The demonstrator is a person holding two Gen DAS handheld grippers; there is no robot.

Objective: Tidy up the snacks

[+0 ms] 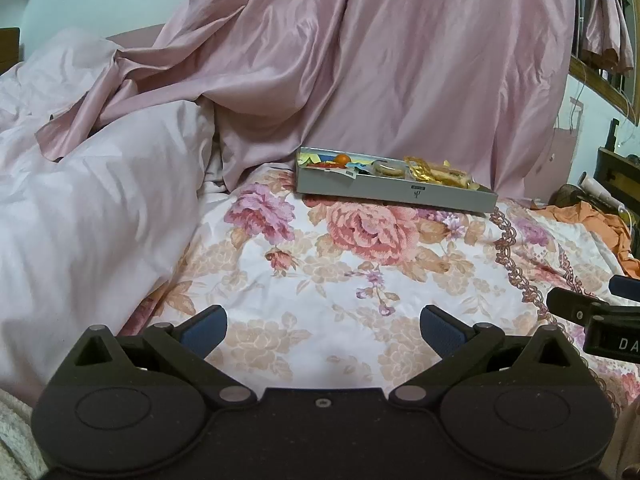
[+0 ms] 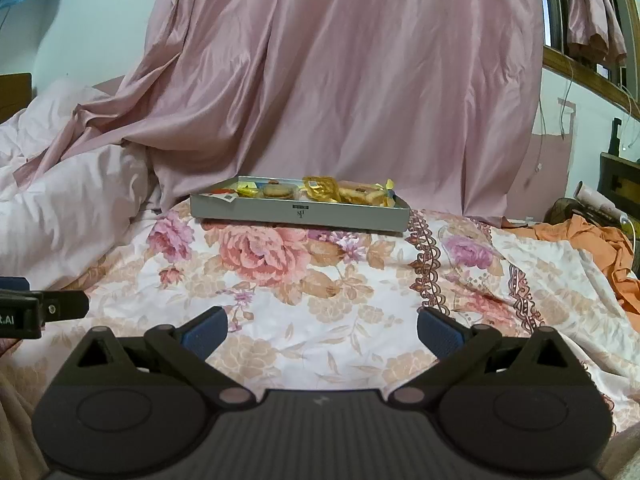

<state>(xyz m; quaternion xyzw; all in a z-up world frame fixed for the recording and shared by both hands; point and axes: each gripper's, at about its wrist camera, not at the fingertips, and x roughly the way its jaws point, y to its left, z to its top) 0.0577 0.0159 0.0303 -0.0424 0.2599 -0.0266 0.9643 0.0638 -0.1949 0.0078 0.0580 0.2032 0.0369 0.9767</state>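
The grey tray (image 2: 300, 212) lay on the floral bedspread (image 2: 320, 300) before the pink curtain (image 2: 340, 80), the snacks (image 2: 320, 192) all inside it. Left tool (image 1: 323, 330) and right tool (image 2: 322, 330) hung released, well short. Sorted already, or awaiting sorting: indistinguishable.

The grey snack box (image 2: 300, 212) carried a small dark logo mark on its near wall, too small to read. Beside it, low at the frame edges, the right gripper (image 1: 612, 322) body showed "DA" and the left gripper (image 2: 24, 312) body "t.AI".
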